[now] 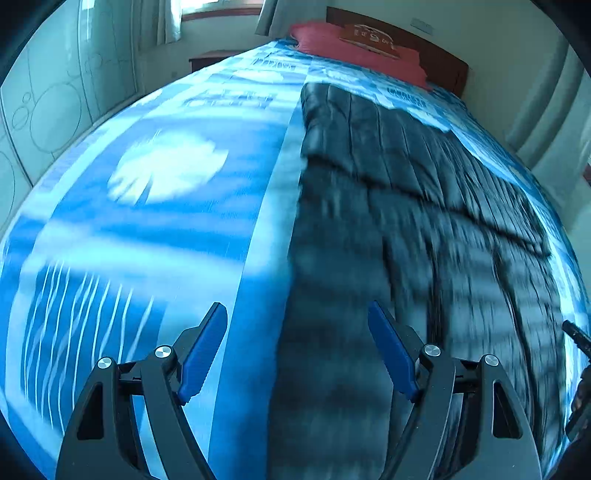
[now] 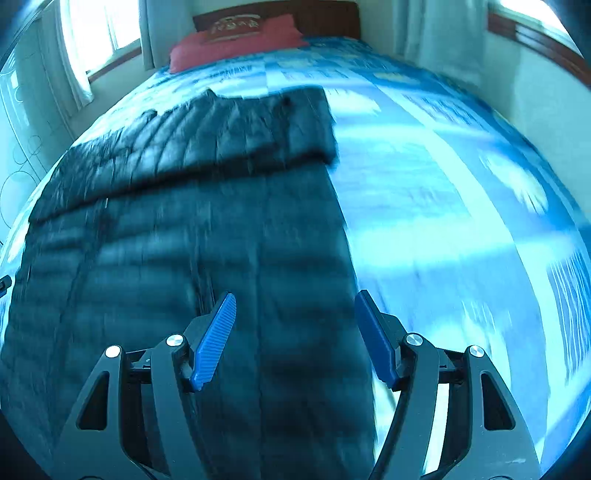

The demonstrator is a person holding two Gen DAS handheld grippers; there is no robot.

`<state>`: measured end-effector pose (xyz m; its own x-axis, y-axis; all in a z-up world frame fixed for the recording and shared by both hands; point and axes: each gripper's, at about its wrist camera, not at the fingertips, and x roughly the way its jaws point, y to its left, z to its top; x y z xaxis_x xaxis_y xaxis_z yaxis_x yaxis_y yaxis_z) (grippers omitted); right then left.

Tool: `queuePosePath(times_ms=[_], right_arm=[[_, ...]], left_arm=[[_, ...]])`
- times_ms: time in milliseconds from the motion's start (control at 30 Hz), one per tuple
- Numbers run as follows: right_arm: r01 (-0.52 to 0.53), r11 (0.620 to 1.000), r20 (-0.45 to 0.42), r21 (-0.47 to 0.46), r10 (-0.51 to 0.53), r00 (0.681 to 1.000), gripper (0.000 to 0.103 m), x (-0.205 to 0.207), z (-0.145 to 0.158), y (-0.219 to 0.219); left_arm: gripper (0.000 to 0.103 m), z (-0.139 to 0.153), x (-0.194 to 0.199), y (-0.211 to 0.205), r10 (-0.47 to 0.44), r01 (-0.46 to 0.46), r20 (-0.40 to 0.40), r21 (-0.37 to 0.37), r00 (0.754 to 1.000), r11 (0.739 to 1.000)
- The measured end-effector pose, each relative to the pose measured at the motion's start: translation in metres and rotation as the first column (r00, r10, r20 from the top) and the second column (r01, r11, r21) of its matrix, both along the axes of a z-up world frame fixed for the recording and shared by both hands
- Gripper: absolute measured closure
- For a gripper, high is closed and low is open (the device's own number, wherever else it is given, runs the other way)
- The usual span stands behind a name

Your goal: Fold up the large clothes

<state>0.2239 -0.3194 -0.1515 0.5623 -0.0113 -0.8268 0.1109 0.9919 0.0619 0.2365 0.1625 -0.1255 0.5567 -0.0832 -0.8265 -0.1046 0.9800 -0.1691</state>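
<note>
A large dark quilted jacket [image 1: 406, 221] lies spread flat on a blue patterned bedspread [image 1: 155, 236]. In the right wrist view the jacket [image 2: 184, 229] shows a sleeve folded across its far end. My left gripper [image 1: 297, 314] hangs open above the jacket's left edge, where dark cloth meets the bedspread, and nothing is between its blue pads. My right gripper [image 2: 295, 302] hangs open above the jacket's right edge, with the bedspread [image 2: 443, 206] to its right; its pads hold nothing. Both views are blurred by motion.
A red pillow [image 1: 354, 48] lies at the head of the bed before a dark wooden headboard [image 1: 443, 62]. A pale wardrobe [image 1: 55, 103] stands left of the bed. Curtained windows [image 2: 92, 33] line the walls. Part of the other gripper [image 1: 576, 336] shows at the right edge.
</note>
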Motion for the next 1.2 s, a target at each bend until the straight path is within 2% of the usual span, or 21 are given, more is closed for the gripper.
queuePosePath(times_ms=[200, 367, 533, 700, 733, 900, 933, 1033, 1133, 1200], right_arm=[[0.038, 0.998, -0.041, 0.046, -0.036, 0.998, 0.037, -0.070, -0.012, -0.012], [0.033, 0.996, -0.052, 0.081, -0.029, 0.998, 0.037, -0.113, -0.016, -0.011], [0.033, 0.980, -0.064, 0.198, -0.020, 0.998, 0.037, -0.141, -0.020, -0.012], [0.007, 0.972, -0.051, 0.236, 0.005, 0.999, 0.038, -0.161, -0.018, -0.006], [0.002, 0.969, -0.052, 0.247, 0.011, 0.999, 0.044, -0.163, -0.018, -0.006], [-0.009, 0.955, -0.042, 0.296, 0.023, 0.999, 0.062, -0.168, -0.017, -0.004], [-0.010, 0.955, -0.040, 0.298, 0.023, 0.999, 0.064, -0.167, -0.016, -0.004], [-0.017, 0.951, -0.021, 0.310, 0.025, 0.999, 0.076, -0.169, -0.014, -0.003], [-0.016, 0.944, -0.010, 0.329, 0.020, 1.000, 0.088, -0.169, -0.012, -0.004], [-0.015, 0.941, -0.007, 0.337, 0.018, 1.000, 0.089, -0.169, -0.012, -0.005]], left_arm=[[0.025, -0.010, -0.064, 0.012, 0.026, -0.031, -0.049, -0.114, 0.998, 0.993], [0.025, -0.013, -0.100, 0.010, 0.019, -0.028, -0.057, -0.155, 0.998, 0.987], [0.025, -0.014, -0.135, 0.007, -0.008, -0.003, -0.053, -0.205, 0.999, 0.979], [0.026, -0.015, -0.155, 0.002, -0.065, 0.049, -0.047, -0.280, 0.997, 0.959], [0.027, -0.015, -0.157, 0.000, -0.076, 0.060, -0.044, -0.284, 0.996, 0.957], [0.027, -0.017, -0.164, -0.005, -0.107, 0.087, -0.037, -0.352, 0.994, 0.932], [0.029, -0.017, -0.165, -0.006, -0.108, 0.089, -0.033, -0.352, 0.994, 0.932], [0.046, -0.018, -0.165, -0.008, -0.112, 0.093, -0.029, -0.379, 0.993, 0.921], [0.050, -0.019, -0.167, -0.010, -0.108, 0.090, -0.026, -0.371, 0.994, 0.924], [0.052, -0.018, -0.168, -0.011, -0.107, 0.092, -0.022, -0.361, 0.994, 0.928]])
